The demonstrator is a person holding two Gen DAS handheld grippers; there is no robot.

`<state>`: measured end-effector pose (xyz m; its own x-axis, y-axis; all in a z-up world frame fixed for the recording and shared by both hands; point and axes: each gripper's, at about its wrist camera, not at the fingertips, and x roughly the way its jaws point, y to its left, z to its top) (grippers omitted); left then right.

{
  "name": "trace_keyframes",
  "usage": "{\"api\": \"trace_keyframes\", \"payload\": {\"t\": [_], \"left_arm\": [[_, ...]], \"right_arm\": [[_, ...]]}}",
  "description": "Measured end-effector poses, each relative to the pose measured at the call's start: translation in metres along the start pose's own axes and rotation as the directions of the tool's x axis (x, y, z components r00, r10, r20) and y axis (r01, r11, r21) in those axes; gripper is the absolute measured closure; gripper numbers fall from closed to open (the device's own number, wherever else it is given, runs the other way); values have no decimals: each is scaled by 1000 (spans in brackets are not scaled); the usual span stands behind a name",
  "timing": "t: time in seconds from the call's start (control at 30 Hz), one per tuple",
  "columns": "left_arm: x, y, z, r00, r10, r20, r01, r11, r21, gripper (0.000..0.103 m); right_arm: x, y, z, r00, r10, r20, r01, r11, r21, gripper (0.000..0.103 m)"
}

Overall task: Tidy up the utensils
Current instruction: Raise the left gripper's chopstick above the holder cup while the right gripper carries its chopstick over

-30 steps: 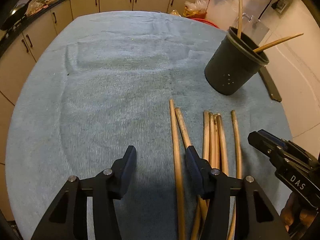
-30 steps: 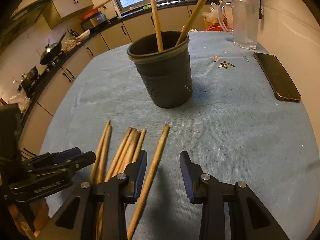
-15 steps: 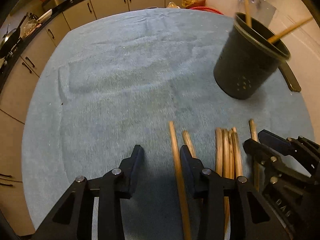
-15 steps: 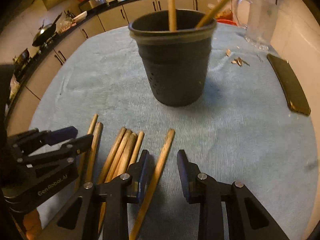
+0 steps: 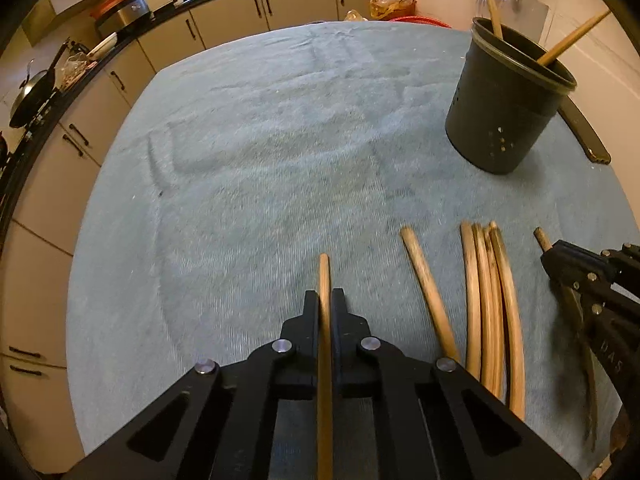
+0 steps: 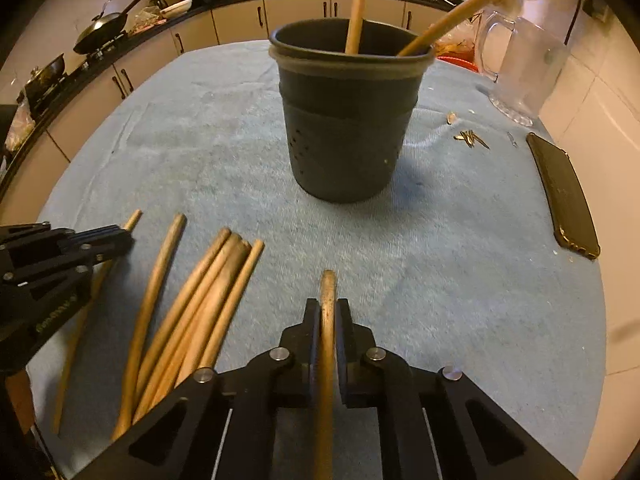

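Note:
Several wooden chopsticks lie on a blue-grey cloth. My left gripper is shut on the leftmost chopstick, which runs up between its pads. My right gripper is shut on the rightmost chopstick. Between them lie a single chopstick and a tight bundle of chopsticks, the bundle also showing in the right wrist view. A dark utensil cup with two chopsticks standing in it sits beyond, at the right in the left wrist view. Each gripper shows in the other's view, the right and the left.
A black phone lies near the table's right edge. A clear glass jug stands at the far right, small metal bits beside it. Kitchen cabinets and a counter with pans run along behind the table.
Both grippers have gone from open to shut, each now clamping one chopstick. Both views have shifted and rolled slightly as the hands turned.

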<state>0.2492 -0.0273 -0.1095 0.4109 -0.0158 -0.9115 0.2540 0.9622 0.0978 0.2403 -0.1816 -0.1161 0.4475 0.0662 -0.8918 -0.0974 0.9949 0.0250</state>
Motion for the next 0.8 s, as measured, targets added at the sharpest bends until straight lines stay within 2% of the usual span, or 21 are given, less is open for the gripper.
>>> {"api": "trace_keyframes", "payload": {"t": [0.07, 0.1, 0.13, 0.17, 0.27, 0.4, 0.5, 0.6, 0.7, 0.8], "left_arm": [[-2, 2, -2, 1000, -2, -1, 2, 1000, -13, 97], [-4, 7, -3, 999, -35, -8, 35, 998, -49, 97], [-8, 9, -4, 998, -61, 3, 61, 995, -74, 97], [-15, 12, -7, 997, -75, 26, 78, 993, -90, 97], [-48, 25, -15, 991, -64, 116, 79, 989, -126, 97], [-105, 46, -25, 965, -74, 252, 123, 975, -187, 97], [-144, 54, -36, 931, -78, 355, 163, 963, -215, 97], [-168, 60, -48, 914, -53, 402, 159, 959, -235, 97], [-181, 56, -63, 903, -39, 429, 152, 960, -233, 97], [-193, 52, -77, 888, -19, 459, 141, 962, -233, 97]], "right_arm": [[-1, 0, -2, 1000, -1, 13, 1, 1000, 0, 95], [0, 0, -1, 1000, 8, 17, -8, 1000, 9, 95], [-3, -3, -3, 998, 52, 27, -53, 998, 36, 95], [-10, -8, -4, 995, 91, 49, -94, 993, 69, 95], [-45, -15, -8, 985, 95, 147, -109, 990, 93, 95], [-98, -25, -17, 956, 109, 274, -144, 983, 112, 95], [-139, -25, -28, 925, 111, 364, -162, 980, 113, 95], [-166, -26, -37, 898, 121, 422, -181, 978, 105, 95], [-189, -19, -54, 877, 86, 472, -143, 986, 87, 95], [-207, -15, -67, 856, 87, 509, -147, 986, 78, 95]]}}
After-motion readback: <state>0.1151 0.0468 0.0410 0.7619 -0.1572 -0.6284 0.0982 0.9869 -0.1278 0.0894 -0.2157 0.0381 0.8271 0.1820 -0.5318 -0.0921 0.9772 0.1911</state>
